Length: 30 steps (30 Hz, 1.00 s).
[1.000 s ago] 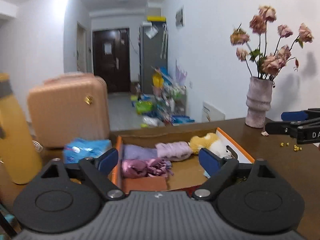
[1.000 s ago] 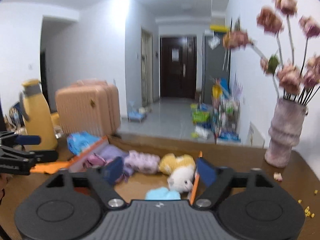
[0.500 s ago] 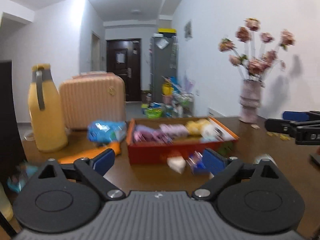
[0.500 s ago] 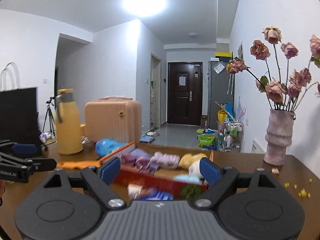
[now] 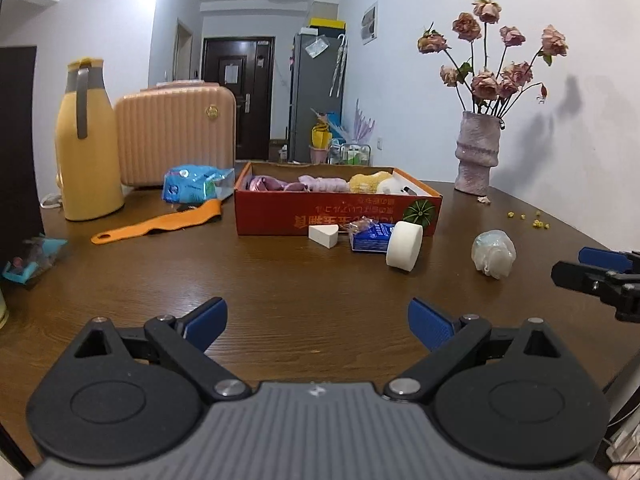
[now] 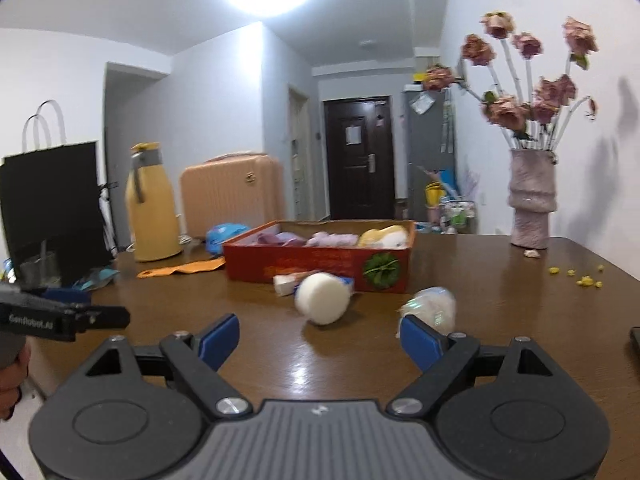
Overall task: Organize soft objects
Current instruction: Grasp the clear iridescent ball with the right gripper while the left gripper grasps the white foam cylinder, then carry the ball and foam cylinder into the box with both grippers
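Note:
A red cardboard box (image 5: 336, 208) (image 6: 320, 266) on the brown table holds purple and pink cloths (image 5: 320, 183) and a yellow-white plush (image 5: 372, 182). In front of it lie a white round sponge (image 5: 404, 245) (image 6: 322, 298), a white wedge sponge (image 5: 323, 235), a blue packet (image 5: 370, 236) and a clear wrapped bundle (image 5: 493, 254) (image 6: 432, 305). My left gripper (image 5: 318, 322) is open and empty, low over the near table. My right gripper (image 6: 320, 338) is open and empty, just short of the round sponge.
A yellow flask (image 5: 86, 144), a peach case (image 5: 176, 134), a blue wipes pack (image 5: 192, 184) and an orange strap (image 5: 160, 224) stand left. A vase of dried roses (image 5: 478, 156) stands back right. A black bag (image 6: 52, 208) is far left.
Both grippers have pulled back from over the box and dropped low to the near table. The sponges, packet and bundle now show in front of the box.

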Each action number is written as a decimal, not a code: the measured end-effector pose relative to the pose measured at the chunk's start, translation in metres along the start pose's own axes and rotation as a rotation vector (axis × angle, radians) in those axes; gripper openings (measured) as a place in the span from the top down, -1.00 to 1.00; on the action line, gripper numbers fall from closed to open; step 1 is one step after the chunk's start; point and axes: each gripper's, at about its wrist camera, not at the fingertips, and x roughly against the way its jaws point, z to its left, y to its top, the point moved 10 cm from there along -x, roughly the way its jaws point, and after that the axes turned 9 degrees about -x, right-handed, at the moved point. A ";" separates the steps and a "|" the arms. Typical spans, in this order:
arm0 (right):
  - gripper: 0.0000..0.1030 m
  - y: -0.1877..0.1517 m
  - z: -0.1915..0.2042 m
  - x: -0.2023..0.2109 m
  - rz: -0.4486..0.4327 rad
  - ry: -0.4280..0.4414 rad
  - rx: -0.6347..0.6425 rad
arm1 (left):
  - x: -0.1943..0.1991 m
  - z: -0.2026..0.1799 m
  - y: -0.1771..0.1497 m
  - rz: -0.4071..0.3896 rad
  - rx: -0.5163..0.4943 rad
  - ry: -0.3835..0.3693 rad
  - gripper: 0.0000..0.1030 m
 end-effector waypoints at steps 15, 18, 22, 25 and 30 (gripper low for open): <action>-0.54 0.018 -0.089 -0.102 0.089 -0.169 -0.067 | -0.139 -0.082 0.050 -0.032 -0.140 -0.159 -0.88; -0.33 0.021 -0.103 -0.126 0.120 -0.165 -0.113 | -0.169 -0.099 0.056 -0.016 -0.147 -0.243 -0.55; 0.38 0.016 -0.107 -0.152 0.183 -0.142 -0.123 | -0.201 -0.102 0.050 0.056 -0.146 -0.253 0.46; 0.51 0.012 -0.105 -0.161 0.201 -0.138 -0.115 | -0.208 -0.102 0.043 0.098 -0.119 -0.307 0.79; 0.60 0.011 -0.103 -0.163 0.197 -0.135 -0.129 | -0.197 -0.099 0.045 0.078 -0.121 -0.303 0.86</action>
